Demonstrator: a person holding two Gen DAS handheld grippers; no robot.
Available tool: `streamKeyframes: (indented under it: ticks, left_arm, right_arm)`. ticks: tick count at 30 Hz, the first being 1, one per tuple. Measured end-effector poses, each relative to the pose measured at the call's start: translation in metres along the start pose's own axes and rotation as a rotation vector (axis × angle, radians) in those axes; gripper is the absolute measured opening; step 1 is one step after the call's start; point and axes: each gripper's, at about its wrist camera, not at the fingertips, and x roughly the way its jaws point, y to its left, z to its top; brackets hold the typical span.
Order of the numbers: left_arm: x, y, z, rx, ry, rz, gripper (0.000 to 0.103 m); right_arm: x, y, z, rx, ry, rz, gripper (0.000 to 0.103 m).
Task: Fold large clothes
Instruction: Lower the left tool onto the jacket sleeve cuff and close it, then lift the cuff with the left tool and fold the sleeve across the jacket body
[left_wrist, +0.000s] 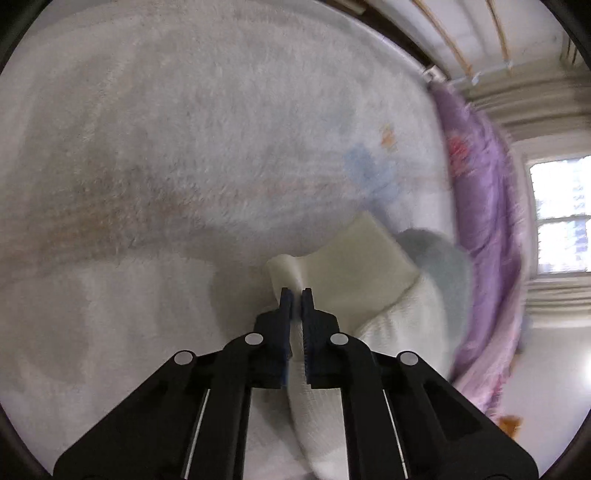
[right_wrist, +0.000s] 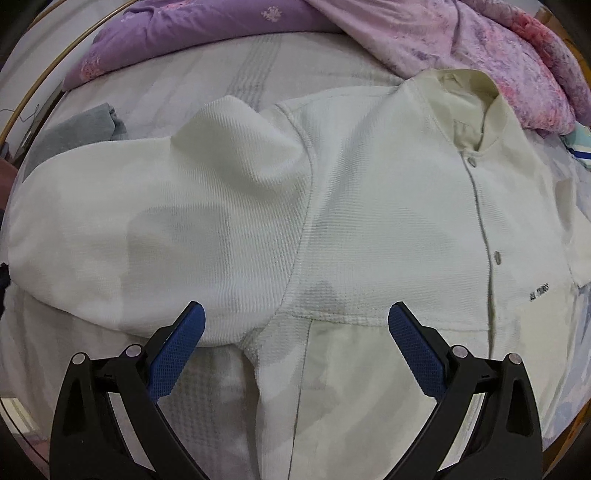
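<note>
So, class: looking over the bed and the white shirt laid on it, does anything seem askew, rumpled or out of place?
Yes. The white shirt lies button-side up, but its sleeve is humped and creased, not flat. A purple quilt is bunched right against the collar, and a grey cloth lies crumpled beyond the sleeve.

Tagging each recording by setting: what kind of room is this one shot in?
Most likely a bedroom: the white shirt lies spread on a bed's pale bedsheet, a purple floral quilt is bunched behind it, and a curtained window shows beyond.
</note>
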Motion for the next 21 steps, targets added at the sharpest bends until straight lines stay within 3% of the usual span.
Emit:
streamKeyframes:
  ticks: [1,2,3,5,8,11,13,14,15,16,19,21]
  left_arm:
    - [-0.001,0.002,0.001,-0.016,0.004,-0.012,0.006]
    - [-0.004,0.008,0.000,-0.046,0.008,-0.019,0.016]
    - [-0.004,0.015,-0.001,-0.071,0.002,-0.007,0.044]
    - [-0.006,0.024,-0.002,-0.112,-0.020,-0.024,0.066]
    - [-0.001,0.027,-0.003,-0.149,-0.031,-0.023,0.076]
    - [0.013,0.025,-0.005,-0.143,-0.010,-0.034,0.073]
    - [0.021,0.019,-0.003,-0.112,0.007,-0.049,0.059]
    - [0.024,0.014,-0.002,-0.085,0.009,-0.070,0.031]
    - [0.022,0.009,-0.002,-0.053,-0.008,-0.033,0.012]
    - [0.015,0.007,-0.001,-0.028,-0.036,-0.021,0.007]
    - [-0.006,-0.003,-0.001,0.021,-0.065,-0.045,0.007]
    - [-0.023,-0.011,0.001,0.076,-0.072,-0.081,0.007]
  right_arm:
    - [0.002,0.000,0.001,-0.002,-0.002,0.002,0.095]
    - [0.002,-0.001,0.003,-0.003,-0.004,0.006,0.095]
    - [0.003,-0.001,0.004,-0.003,-0.005,0.016,0.095]
    - [0.001,-0.001,0.003,-0.004,-0.012,0.024,0.095]
    - [-0.002,-0.004,0.001,-0.005,-0.016,0.033,0.095]
    - [-0.002,-0.008,-0.001,0.003,-0.023,0.038,0.095]
    - [0.001,-0.011,-0.001,0.017,-0.021,0.041,0.095]
    - [0.003,-0.012,0.000,0.027,-0.019,0.046,0.095]
    - [0.004,-0.013,0.001,0.033,-0.018,0.048,0.095]
    - [0.006,-0.013,0.001,0.037,-0.019,0.051,0.095]
    - [0.013,-0.013,0.003,0.051,-0.006,0.082,0.095]
    - [0.017,-0.009,0.003,0.049,0.005,0.140,0.077]
